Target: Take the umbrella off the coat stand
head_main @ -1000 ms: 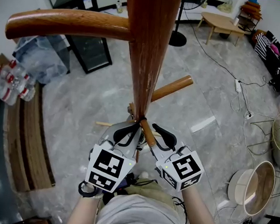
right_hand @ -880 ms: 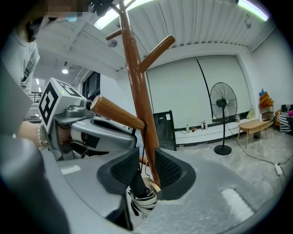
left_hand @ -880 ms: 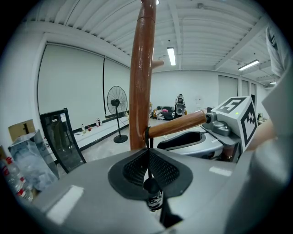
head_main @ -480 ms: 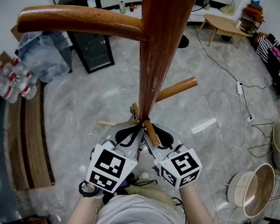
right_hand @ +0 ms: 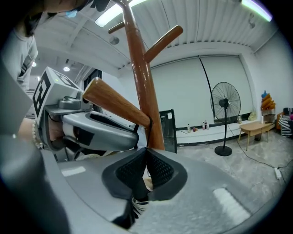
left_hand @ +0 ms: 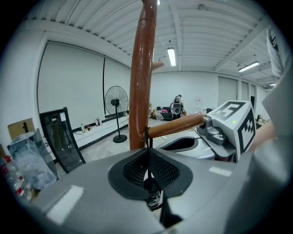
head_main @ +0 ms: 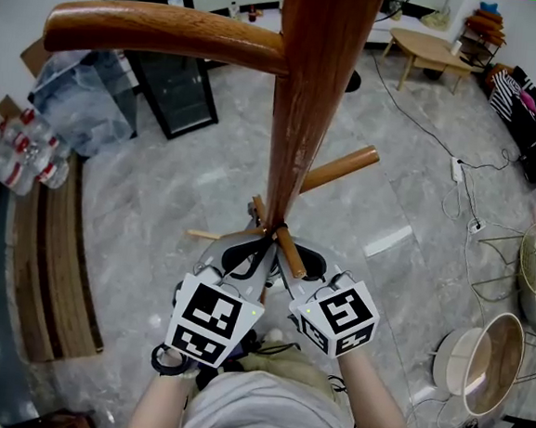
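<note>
I see the dark umbrella (left_hand: 152,195) hanging by its thin black strap (left_hand: 147,142), looped round the root of a lower peg (left_hand: 176,126) on the brown wooden coat stand (left_hand: 139,77).

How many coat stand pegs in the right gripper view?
3 pegs: one lower left, carrying the umbrella strap; one angled up right; one stub near the top left. Others may be out of frame.

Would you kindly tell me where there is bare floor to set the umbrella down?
Bare grey marble floor lies between the wooden coat stand pole and the white power strip, also between pole and slatted wooden bench. Crowded: wire baskets at right, water bottles at left.
</note>
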`<state>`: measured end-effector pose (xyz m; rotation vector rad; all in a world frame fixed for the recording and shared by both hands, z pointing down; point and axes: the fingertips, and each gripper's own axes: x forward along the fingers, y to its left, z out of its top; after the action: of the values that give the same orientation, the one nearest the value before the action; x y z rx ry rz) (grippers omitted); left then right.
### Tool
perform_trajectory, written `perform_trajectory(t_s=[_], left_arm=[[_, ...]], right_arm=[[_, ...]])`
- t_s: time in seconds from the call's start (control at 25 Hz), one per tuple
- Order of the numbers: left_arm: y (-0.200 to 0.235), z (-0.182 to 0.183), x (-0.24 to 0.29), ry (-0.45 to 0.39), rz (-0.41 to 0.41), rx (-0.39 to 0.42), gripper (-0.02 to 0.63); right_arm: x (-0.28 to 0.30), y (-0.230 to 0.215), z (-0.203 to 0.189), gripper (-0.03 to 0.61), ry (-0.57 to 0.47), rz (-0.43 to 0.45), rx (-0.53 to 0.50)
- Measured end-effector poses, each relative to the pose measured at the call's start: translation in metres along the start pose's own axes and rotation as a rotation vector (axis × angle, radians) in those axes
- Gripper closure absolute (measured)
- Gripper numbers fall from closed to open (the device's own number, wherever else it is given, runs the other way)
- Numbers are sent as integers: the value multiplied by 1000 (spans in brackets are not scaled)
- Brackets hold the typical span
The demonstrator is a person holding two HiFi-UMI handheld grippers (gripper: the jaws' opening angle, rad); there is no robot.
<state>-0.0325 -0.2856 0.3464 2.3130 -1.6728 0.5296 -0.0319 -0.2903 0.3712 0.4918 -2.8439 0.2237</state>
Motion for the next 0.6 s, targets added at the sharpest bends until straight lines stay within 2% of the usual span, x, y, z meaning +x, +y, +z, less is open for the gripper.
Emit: perform_trajectory(t_s=[0.08, 0.24, 0.6], left_arm=[[-1, 0, 0, -2, -1, -2, 595], [-4, 0, -1, -11, -3, -5, 595], [-6, 3, -7, -26, -13, -14, 595]], right_arm=[[-2, 0, 0, 572, 3, -5, 0], [-8, -1, -1, 572, -8, -3, 72], [-14, 4, 4, 574, -1, -19, 55]])
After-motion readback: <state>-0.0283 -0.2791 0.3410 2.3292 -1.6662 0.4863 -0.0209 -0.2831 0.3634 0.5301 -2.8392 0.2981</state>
